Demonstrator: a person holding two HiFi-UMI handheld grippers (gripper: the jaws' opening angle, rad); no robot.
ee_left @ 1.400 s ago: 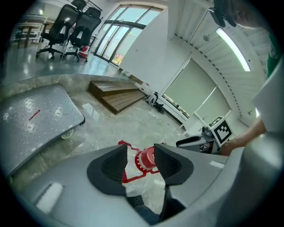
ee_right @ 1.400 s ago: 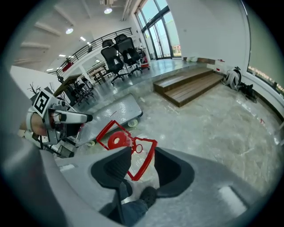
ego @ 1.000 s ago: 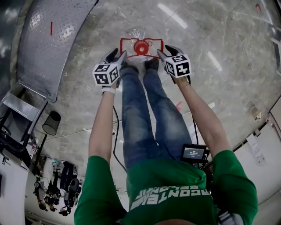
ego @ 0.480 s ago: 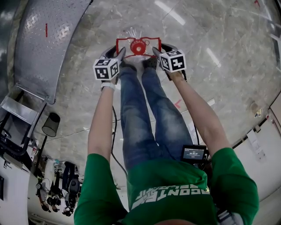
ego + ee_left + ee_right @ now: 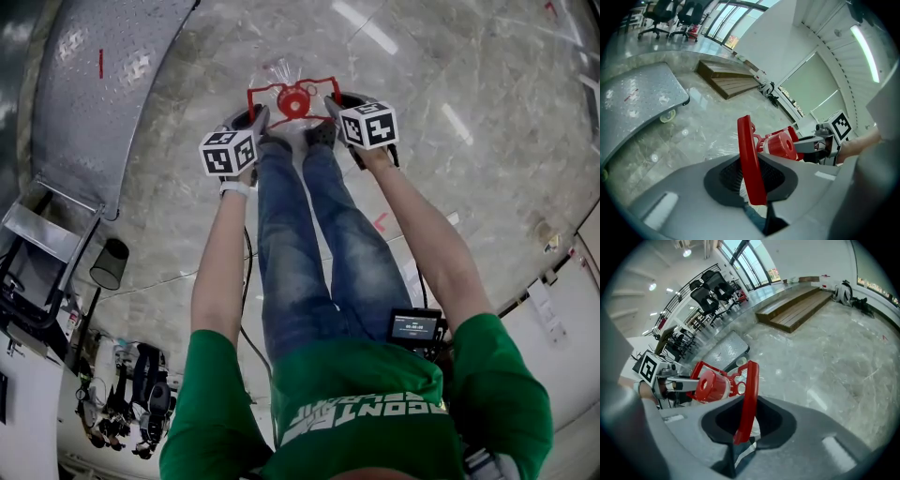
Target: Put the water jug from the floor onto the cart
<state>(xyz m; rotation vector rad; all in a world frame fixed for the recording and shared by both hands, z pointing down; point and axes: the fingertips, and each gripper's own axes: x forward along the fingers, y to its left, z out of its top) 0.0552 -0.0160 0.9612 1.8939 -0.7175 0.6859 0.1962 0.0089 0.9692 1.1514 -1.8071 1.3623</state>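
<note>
Now left gripper (image 5: pixel 753 190) and right gripper (image 5: pixel 742 423), jaws just closing, are pinching the water jug's (image 5: pixel 284 73) red handle (image 5: pixel 751 161) beside its cap (image 5: pixel 782 145)

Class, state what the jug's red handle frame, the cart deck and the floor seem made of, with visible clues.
The red handle frame: likely moulded plastic, glossy. The cart deck: probably metal, grey, studded. The floor: polished stone or tile, veined, reflecting lights.

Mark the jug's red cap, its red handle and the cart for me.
jug cap (image 5: pixel 780 145): left gripper view, cap's round body.
jug handle (image 5: pixel 748 397): right gripper view, middle of red bar.
cart (image 5: pixel 112 103): head view, bare deck.
</note>
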